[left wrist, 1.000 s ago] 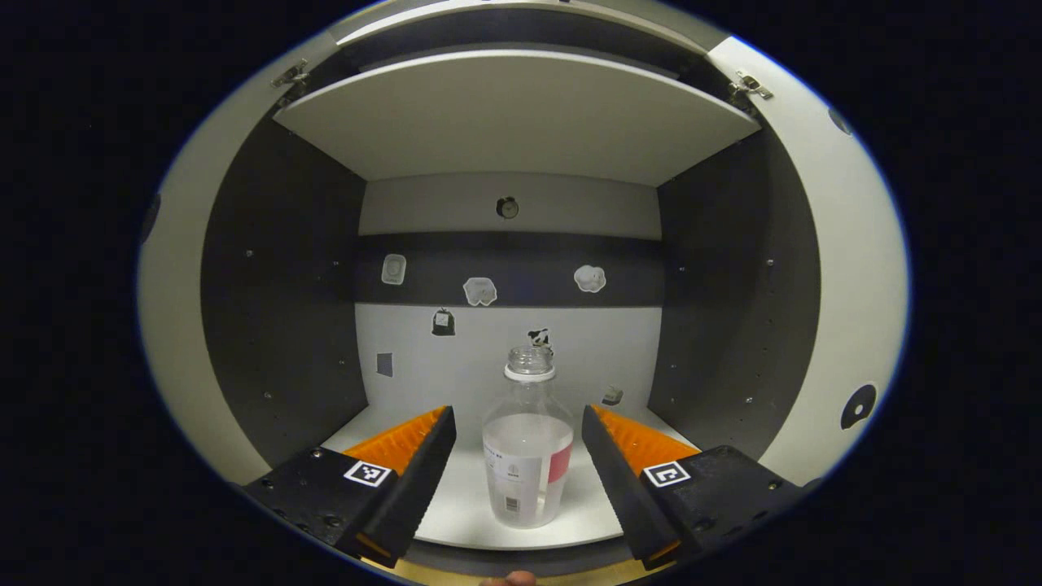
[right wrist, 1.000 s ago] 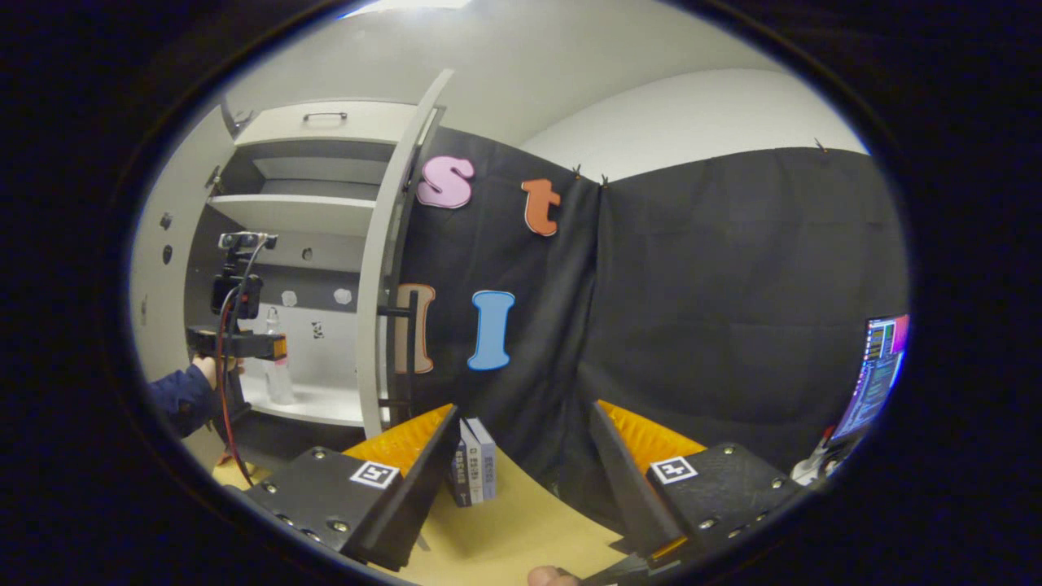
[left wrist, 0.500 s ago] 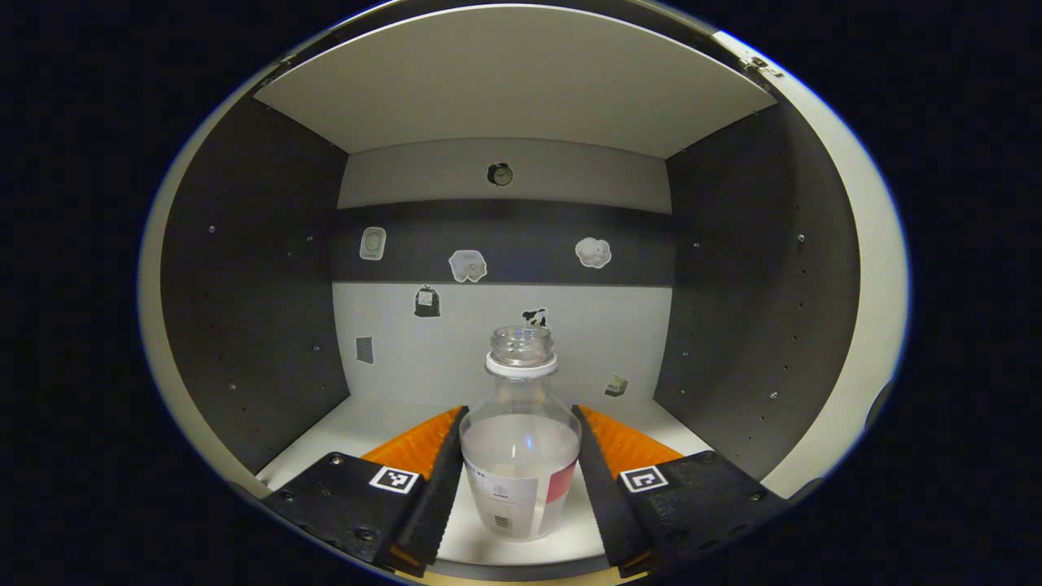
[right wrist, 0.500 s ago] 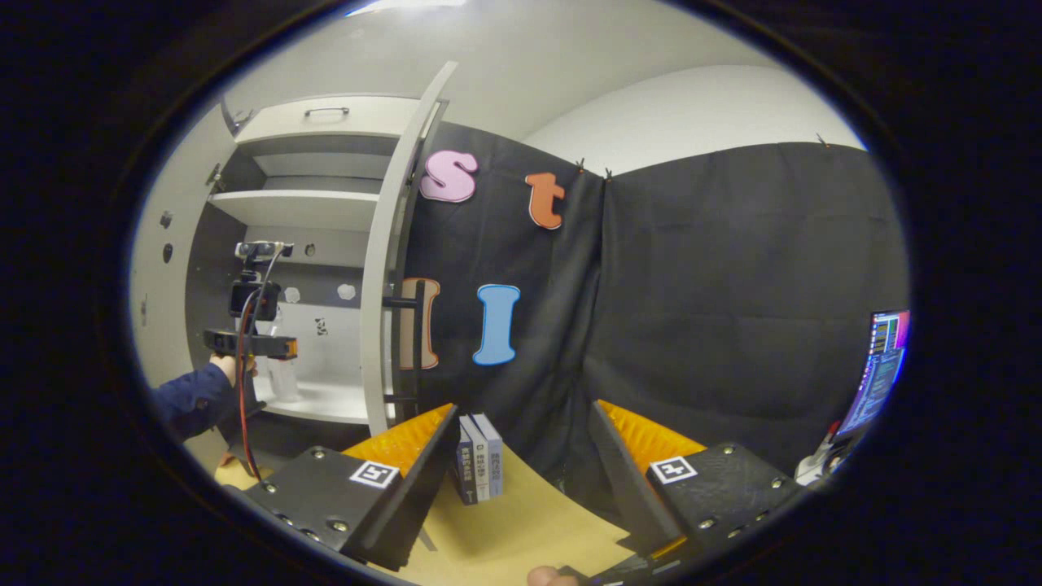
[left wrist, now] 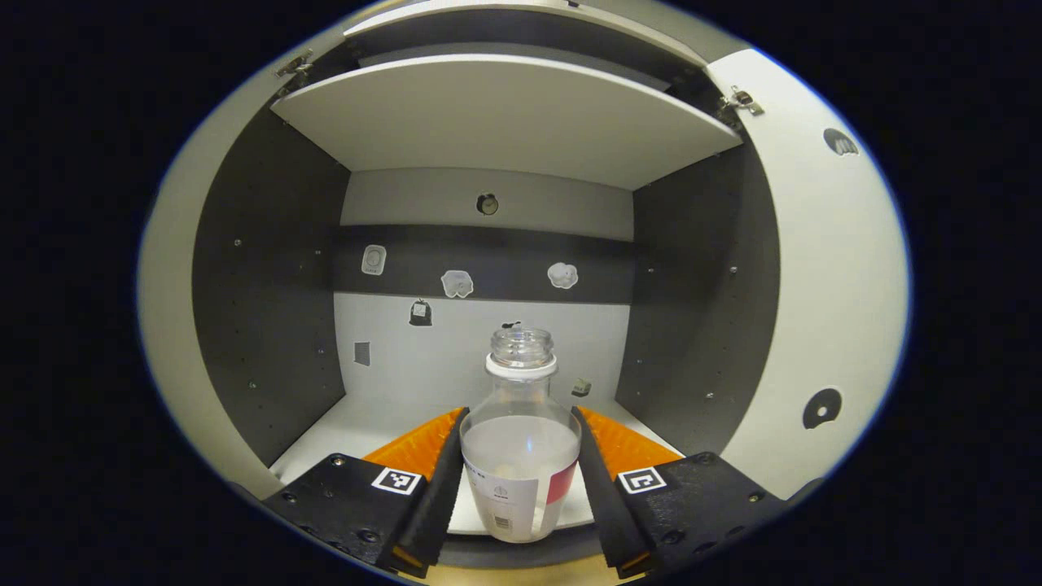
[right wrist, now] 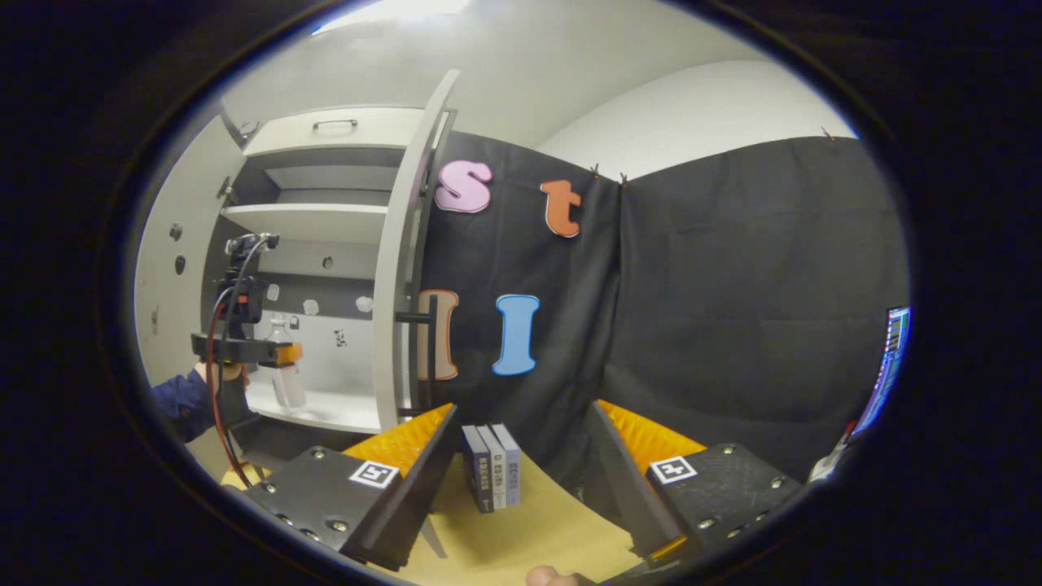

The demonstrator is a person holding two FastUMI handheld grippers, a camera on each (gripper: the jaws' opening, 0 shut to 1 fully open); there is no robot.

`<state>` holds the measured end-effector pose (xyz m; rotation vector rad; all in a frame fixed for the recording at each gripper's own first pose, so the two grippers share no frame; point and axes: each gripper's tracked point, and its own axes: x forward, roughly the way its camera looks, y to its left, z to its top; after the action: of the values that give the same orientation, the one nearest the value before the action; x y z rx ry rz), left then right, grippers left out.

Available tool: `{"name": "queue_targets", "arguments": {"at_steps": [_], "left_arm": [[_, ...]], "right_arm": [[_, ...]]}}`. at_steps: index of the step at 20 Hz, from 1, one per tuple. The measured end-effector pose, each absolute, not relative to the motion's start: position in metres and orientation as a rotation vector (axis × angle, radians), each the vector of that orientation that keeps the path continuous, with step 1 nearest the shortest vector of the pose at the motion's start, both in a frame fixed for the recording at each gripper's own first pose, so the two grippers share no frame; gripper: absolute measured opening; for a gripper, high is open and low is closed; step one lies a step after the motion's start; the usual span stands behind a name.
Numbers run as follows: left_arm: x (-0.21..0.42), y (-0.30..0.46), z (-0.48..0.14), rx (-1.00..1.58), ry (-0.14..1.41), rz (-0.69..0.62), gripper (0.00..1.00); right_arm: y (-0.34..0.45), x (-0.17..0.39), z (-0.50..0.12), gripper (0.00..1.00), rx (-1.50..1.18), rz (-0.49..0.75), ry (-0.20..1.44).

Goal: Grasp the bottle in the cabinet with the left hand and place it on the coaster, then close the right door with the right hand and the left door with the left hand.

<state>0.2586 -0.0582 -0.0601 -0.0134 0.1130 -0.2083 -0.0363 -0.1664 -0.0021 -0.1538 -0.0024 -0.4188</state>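
Left tongs: clamped on bottle, at cabinet front edge.
Right tongs: wide, empty, over desk.

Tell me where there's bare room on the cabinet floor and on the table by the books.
Cabinet floor is bare left of the bottle to the side wall, and behind it to the back wall. The middle is crowded: left gripper shut on the bottle. On the table, bare wood lies in front and right of the books.
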Motion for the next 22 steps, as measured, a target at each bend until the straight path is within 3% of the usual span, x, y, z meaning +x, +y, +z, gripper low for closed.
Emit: {"name": "queue_targets", "arguments": {"at_steps": [9, 22], "left_arm": [[0.163, -0.040, -0.067, -0.047, 0.125, -0.270, 0.73], [0.050, -0.026, -0.179, -0.088, 0.288, -0.372, 0.73]], "right_arm": [[-0.149, -0.044, 0.005, 0.94, -0.159, -0.308, -0.014], [-0.125, -0.041, 0.019, 0.94, -0.167, -0.218, -0.055]]}}
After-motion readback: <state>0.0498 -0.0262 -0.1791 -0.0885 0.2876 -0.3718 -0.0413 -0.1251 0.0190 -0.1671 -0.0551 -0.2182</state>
